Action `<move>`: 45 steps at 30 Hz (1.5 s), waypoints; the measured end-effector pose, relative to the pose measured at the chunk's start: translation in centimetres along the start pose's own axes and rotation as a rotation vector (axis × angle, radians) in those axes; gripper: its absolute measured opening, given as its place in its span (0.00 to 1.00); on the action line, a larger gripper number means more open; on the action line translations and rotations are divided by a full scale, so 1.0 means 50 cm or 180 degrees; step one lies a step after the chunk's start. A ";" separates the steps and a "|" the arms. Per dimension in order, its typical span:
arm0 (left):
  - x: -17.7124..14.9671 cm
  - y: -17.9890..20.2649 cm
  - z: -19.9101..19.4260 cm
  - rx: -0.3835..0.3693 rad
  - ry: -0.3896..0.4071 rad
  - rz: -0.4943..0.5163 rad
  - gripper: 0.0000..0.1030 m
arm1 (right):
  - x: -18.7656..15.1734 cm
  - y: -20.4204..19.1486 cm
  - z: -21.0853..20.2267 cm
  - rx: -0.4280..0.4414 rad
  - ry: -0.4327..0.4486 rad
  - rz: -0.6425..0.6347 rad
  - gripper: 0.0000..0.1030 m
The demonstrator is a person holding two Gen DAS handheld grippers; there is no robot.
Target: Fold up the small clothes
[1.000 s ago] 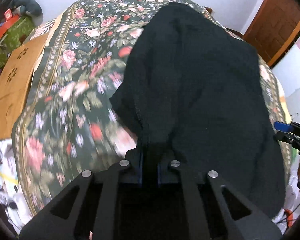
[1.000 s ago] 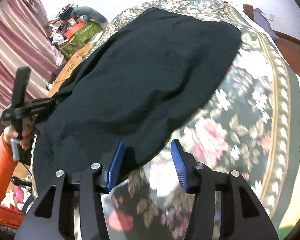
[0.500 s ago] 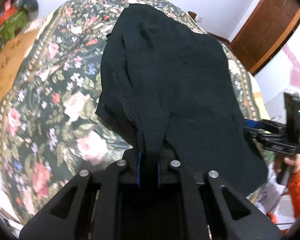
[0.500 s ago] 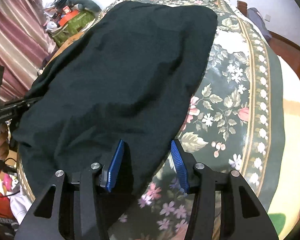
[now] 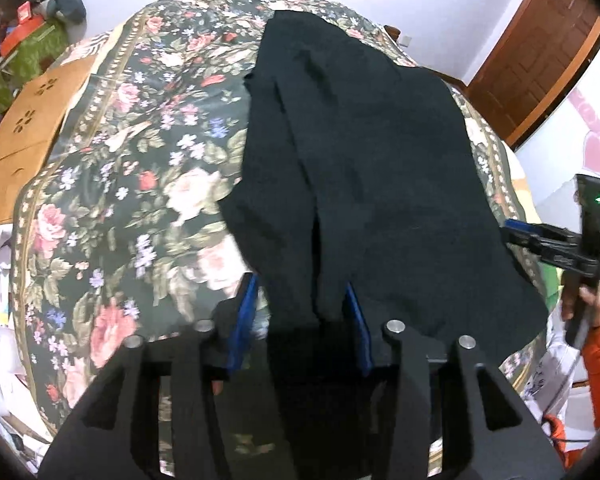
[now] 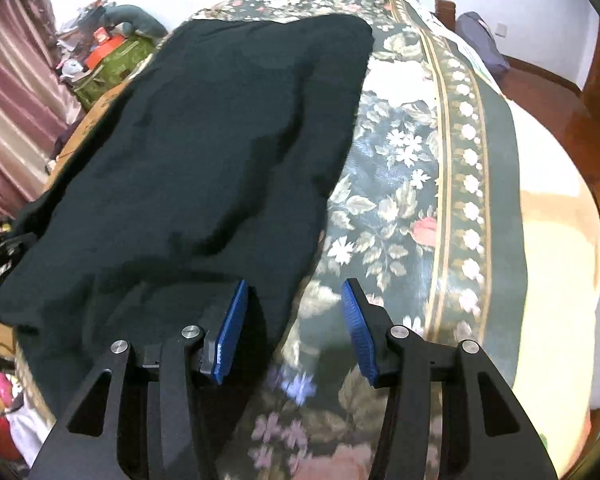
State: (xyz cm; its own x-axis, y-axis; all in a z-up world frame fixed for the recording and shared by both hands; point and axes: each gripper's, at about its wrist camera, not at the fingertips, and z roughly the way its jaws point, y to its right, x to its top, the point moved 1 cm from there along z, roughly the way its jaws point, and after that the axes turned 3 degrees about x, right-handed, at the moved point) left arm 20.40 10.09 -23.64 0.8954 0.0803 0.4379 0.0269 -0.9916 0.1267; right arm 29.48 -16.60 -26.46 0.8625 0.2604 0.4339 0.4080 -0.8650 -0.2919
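A black garment lies spread on the flower-patterned bed cover, with a narrow fold laid along its left side. My left gripper hangs over the garment's near edge. Its jaws are opening, and the cloth lies slack between the blue pads without being pressed. In the right wrist view the same garment fills the left half. My right gripper stands open over its near right corner, with the cloth's edge just inside the left pad. The right gripper also shows at the left wrist view's right edge.
A hand in an orange sleeve holds the right gripper's handle. A flat cardboard box lies left of the bed, with a green box and clutter beyond. A wooden door stands at the back right, a curtain at the left.
My left jaws have come apart and let go of the pinched black cloth, which now lies flatter on the bed. My right gripper has slid left, over the garment's near corner, still open.
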 end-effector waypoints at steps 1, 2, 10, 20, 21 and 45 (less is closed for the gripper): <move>-0.004 -0.004 -0.004 0.0007 0.0021 0.0012 0.35 | -0.006 -0.007 -0.014 0.0040 0.0025 -0.0022 0.44; -0.007 -0.006 -0.008 0.0028 0.0041 0.0013 0.33 | -0.012 -0.012 -0.025 0.0081 0.0048 -0.0044 0.44; -0.022 -0.037 -0.021 0.0226 0.0109 -0.0132 0.36 | -0.063 -0.035 -0.002 0.0191 -0.0141 -0.0203 0.44; 0.081 -0.070 -0.067 0.0425 0.0340 -0.0085 0.41 | -0.018 0.021 -0.033 -0.0040 0.0024 -0.0236 0.55; 0.094 -0.069 -0.066 0.0430 0.0360 -0.0063 0.47 | -0.012 0.022 -0.038 -0.0053 0.0079 -0.0238 0.56; 0.500 -0.034 0.275 -0.0187 0.0186 -0.0100 0.09 | 0.271 0.087 0.070 -0.0142 0.0609 0.0128 0.43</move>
State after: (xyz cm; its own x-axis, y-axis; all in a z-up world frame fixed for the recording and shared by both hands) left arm 48.86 12.36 -25.14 0.8671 0.1187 0.4838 0.0269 -0.9809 0.1925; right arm 44.00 -15.34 -24.83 0.8036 0.1427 0.5779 0.3570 -0.8924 -0.2761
